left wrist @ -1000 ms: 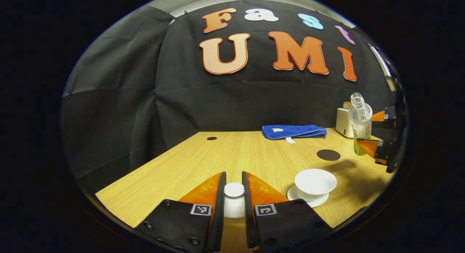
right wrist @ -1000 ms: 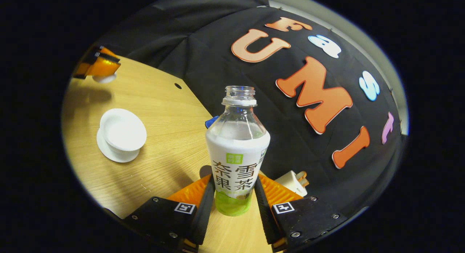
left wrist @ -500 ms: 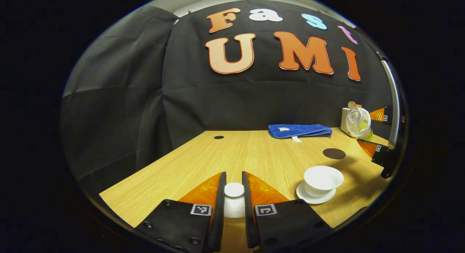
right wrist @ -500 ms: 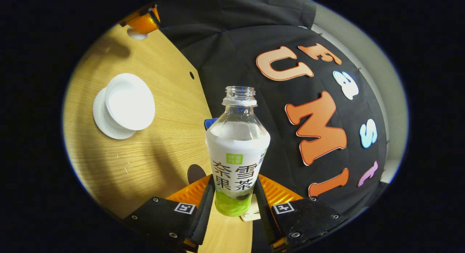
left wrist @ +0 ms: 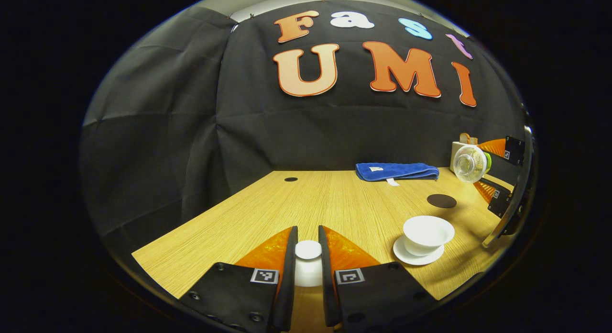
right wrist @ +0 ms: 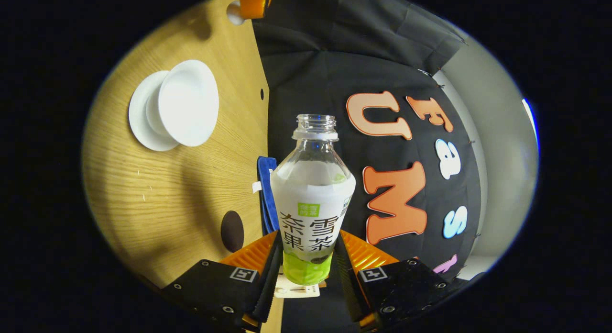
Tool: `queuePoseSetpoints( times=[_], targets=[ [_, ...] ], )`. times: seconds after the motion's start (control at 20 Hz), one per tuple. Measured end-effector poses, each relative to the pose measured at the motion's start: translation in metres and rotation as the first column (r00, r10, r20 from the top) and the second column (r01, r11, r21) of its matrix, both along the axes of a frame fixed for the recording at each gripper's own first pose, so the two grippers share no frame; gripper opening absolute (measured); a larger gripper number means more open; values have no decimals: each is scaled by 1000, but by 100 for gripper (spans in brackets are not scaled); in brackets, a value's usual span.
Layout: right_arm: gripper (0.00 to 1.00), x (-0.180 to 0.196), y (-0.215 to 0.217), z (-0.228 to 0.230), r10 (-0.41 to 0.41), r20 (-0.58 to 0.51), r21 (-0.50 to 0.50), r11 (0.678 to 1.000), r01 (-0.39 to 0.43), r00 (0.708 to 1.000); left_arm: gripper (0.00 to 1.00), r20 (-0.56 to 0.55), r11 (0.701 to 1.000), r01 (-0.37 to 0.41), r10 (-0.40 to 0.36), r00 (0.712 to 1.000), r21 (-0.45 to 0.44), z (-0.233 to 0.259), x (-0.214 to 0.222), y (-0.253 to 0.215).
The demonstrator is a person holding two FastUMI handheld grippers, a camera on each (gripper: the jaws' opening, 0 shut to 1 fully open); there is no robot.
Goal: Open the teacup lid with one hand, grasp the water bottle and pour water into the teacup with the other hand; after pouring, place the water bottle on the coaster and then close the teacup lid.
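Note:
My left gripper [left wrist: 308, 235] is shut on the knob of the white teacup lid [left wrist: 308, 250] and holds it above the wooden table [left wrist: 306, 204]. The open white teacup [left wrist: 428, 230] stands on its saucer [left wrist: 412, 259] to the right. My right gripper [right wrist: 306, 256] is shut on the lower body of the uncapped water bottle [right wrist: 313, 199], which is tipped sideways. In the left gripper view the bottle's [left wrist: 470, 163] mouth points toward the cup from up high, at the far right. The teacup [right wrist: 187, 103] lies ahead and left of the bottle's mouth. The dark round coaster [left wrist: 441, 201] sits behind the cup.
A folded blue towel [left wrist: 397, 171] lies along the table's back edge by the black cloth wall. A small white box [left wrist: 460, 149] stands at the back right, behind the bottle. A small dark hole [left wrist: 290, 179] marks the tabletop at the back.
My right gripper has rolled the bottle from upright over toward the teacup, so its mouth now faces the left gripper view. The left gripper has stayed put with the lid.

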State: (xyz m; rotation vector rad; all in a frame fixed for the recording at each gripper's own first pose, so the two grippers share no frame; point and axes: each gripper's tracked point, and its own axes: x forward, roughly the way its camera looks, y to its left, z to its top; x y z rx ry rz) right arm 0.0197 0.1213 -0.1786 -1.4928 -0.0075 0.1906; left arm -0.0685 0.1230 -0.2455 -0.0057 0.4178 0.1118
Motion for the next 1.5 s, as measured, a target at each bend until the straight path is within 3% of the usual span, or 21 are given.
queuePoseSetpoints(
  times=[0.35,0.65,1.5],
  targets=[
    [59,8,7,11,70,69,-94,994,-63,995,29,5,1000,-11,11,1000,-8,2,-3,5],
    [63,9,12,13,118,94,-162,982,-102,989,29,2,1000,-19,19,1000,-1,-1,-8,11],
    [63,6,19,24,212,161,-269,949,-164,964,29,-4,1000,-20,20,1000,7,0,-10,17]
  ],
)
